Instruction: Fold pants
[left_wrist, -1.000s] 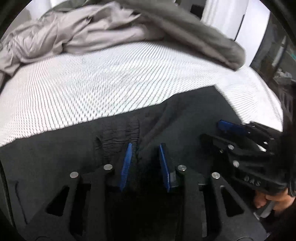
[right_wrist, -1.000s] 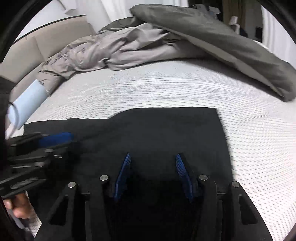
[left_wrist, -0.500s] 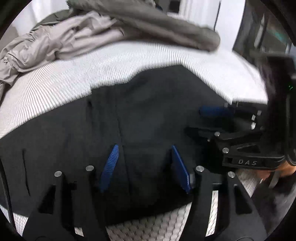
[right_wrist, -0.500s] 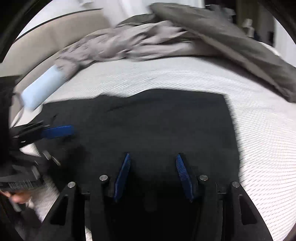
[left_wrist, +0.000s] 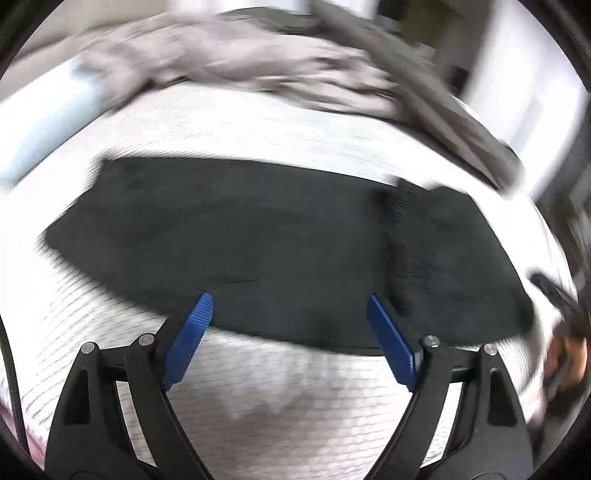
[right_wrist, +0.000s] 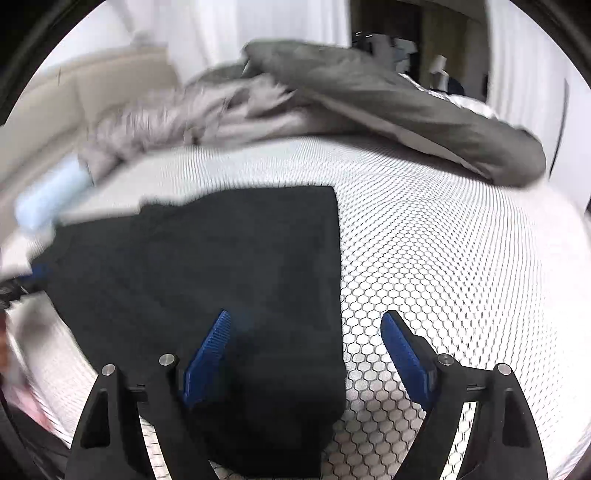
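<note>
Black pants (left_wrist: 266, 243) lie flat on the white honeycomb-patterned bed, folded lengthwise, with the ribbed waistband (left_wrist: 406, 236) toward the right. My left gripper (left_wrist: 288, 306) is open and empty, raised above the near edge of the pants. In the right wrist view the pants (right_wrist: 221, 266) end in a straight edge at the right. My right gripper (right_wrist: 306, 325) is open and empty above that end; its right finger is over bare mattress. The right gripper shows blurred at the left wrist view's right edge (left_wrist: 554, 295).
A crumpled grey duvet (right_wrist: 332, 96) lies across the far side of the bed (right_wrist: 461, 258). A light blue roll (right_wrist: 48, 195) lies at the far left by the beige headboard (right_wrist: 92, 92). Curtains and dark furniture stand behind.
Both grippers have opened wide, let go of the pants and pulled back and up. The pants now lie flat on the bed. Both views are motion-blurred.
</note>
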